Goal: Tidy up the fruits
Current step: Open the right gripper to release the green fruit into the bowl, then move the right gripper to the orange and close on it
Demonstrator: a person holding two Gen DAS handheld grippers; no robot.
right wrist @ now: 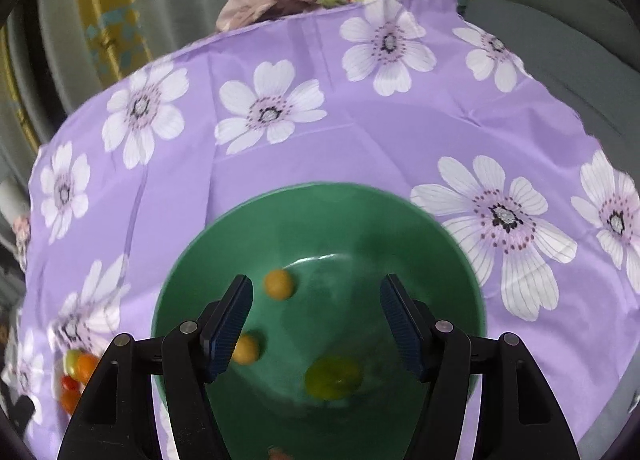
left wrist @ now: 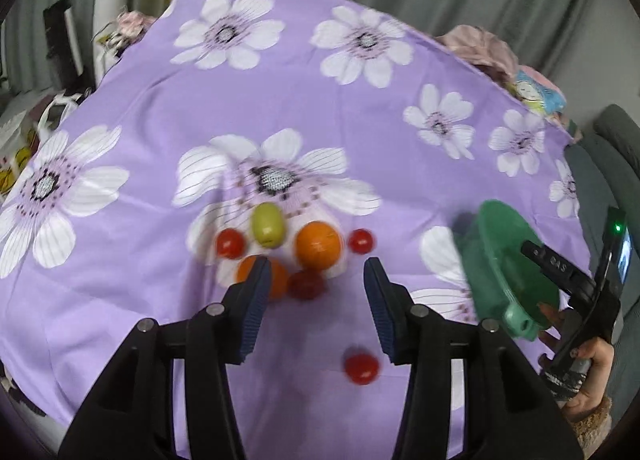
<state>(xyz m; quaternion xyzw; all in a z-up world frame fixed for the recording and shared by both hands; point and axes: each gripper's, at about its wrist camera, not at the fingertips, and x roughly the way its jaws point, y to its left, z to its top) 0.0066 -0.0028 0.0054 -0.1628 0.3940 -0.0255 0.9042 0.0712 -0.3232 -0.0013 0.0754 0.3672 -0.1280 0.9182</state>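
Currently, fruits: a cluster [left wrist: 280, 256] is seen at 12 o'clock of the left gripper [left wrist: 316, 308], on the cloth [left wrist: 360, 132]; some lie in the green bowl [right wrist: 400, 228].
Grippers: both are spread, nothing is pinched; right gripper [right wrist: 316, 330] is held over the bowl.
Risk: round fruits may be nudged and rolled away.

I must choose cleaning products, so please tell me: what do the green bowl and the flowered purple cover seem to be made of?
Green bowl: probably plastic. It is one even colour with a thin rim and a soft, slightly glossy shine inside.

Purple cover: woven cloth, perhaps a smooth synthetic sheet. It shows creases, a faint sheen, printed white flowers and an edge hanging over the table. The exact fibre cannot be told.
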